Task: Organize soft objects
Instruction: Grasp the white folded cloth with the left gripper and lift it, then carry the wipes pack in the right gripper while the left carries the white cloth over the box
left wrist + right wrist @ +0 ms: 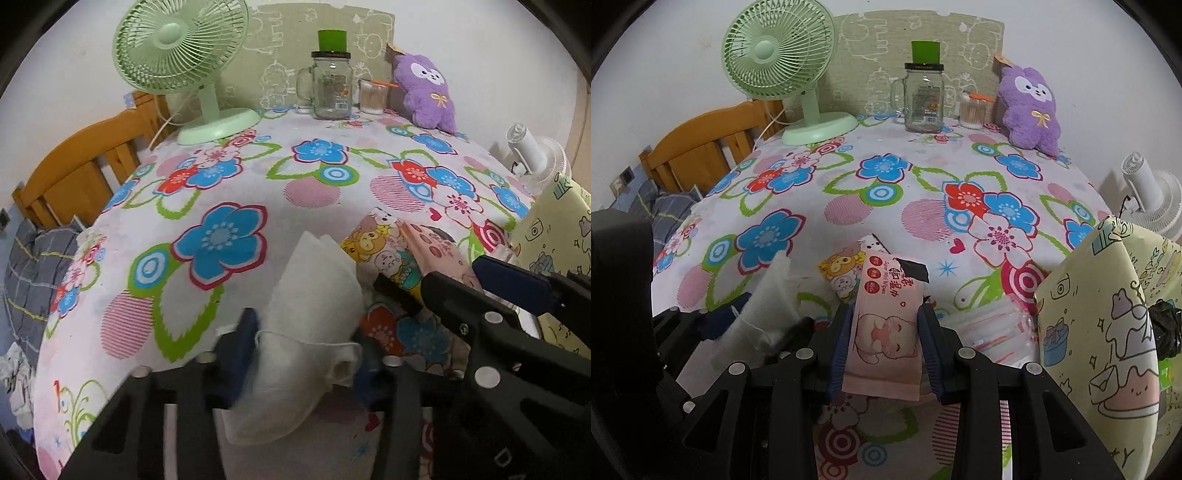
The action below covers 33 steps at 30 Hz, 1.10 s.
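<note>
Your right gripper (884, 345) clamped the pink wet-wipes pack (886, 325) (long axis pointing ahead); your left gripper (303, 354) pinched a white face mask (295, 332); the yellow cartoon-print bag (1108, 314) stood just right.

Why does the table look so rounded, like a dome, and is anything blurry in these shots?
Both wrist views: fisheye lenses bow the flowered tablecloth and darken the corners. Left wrist view: the white face mask in the left gripper is soft-focus. Right wrist view: the pink wipes pack in the right gripper reads sharply.
</note>
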Each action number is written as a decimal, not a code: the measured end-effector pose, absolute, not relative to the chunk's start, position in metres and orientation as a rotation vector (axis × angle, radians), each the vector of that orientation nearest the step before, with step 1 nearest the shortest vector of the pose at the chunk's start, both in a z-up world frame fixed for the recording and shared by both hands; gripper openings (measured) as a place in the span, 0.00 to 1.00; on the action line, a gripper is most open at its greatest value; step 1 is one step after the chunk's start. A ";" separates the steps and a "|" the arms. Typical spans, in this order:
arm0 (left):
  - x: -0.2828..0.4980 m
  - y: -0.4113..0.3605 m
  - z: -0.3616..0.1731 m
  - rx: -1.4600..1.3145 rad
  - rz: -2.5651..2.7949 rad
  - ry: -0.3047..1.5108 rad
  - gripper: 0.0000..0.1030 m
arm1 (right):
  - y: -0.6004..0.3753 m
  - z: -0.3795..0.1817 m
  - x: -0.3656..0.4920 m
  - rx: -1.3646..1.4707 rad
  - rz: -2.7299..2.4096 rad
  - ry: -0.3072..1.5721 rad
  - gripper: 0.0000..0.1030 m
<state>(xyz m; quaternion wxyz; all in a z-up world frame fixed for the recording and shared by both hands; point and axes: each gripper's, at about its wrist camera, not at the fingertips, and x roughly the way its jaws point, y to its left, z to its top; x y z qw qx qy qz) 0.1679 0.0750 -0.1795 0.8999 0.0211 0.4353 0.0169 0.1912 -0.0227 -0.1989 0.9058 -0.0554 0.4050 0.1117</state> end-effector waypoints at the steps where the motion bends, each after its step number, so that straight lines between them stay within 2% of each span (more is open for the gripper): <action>1: 0.166 0.075 -0.179 0.037 0.030 0.901 0.34 | -0.022 -0.198 0.190 -0.115 0.233 0.836 0.38; 7: 0.153 0.074 -0.167 -0.014 -0.020 0.889 0.30 | -0.021 -0.193 0.181 -0.123 0.237 0.822 0.38; 33: 0.106 0.056 -0.110 -0.045 -0.045 0.769 0.29 | -0.036 -0.138 0.129 -0.107 0.261 0.712 0.38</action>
